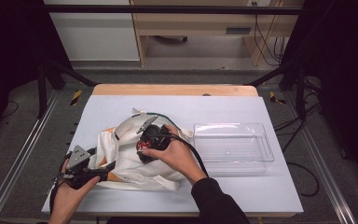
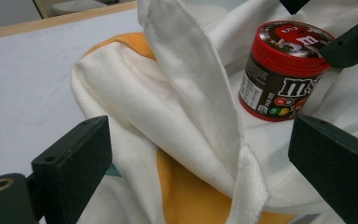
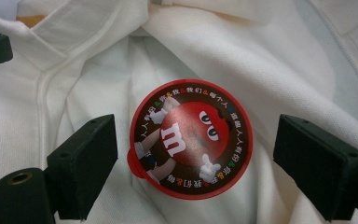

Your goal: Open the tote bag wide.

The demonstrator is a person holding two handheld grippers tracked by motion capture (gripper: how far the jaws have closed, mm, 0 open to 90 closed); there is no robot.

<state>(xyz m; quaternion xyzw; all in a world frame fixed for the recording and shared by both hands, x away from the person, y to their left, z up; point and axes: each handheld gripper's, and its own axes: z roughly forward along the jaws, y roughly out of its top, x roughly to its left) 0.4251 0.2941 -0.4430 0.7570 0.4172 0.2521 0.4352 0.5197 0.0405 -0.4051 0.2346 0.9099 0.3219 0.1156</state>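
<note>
We see right gripper [image 3: 193,154] spread wide over candy tub [image 3: 190,138] on bag [image 1: 130,158]; left gripper [image 2: 200,158] spread around bag fold.

A clear plastic tray [image 1: 233,147] lies flat near the right edge of the surface [image 1: 270,191], its long side running left to right. A bare wooden strip [image 1: 175,89] shows along the far edge of the surface. Beyond that edge, on the floor, stand a white cabinet [image 1: 93,32] and a wooden shelf unit [image 1: 196,23], with cables [image 1: 268,44] hanging at its right.
</note>
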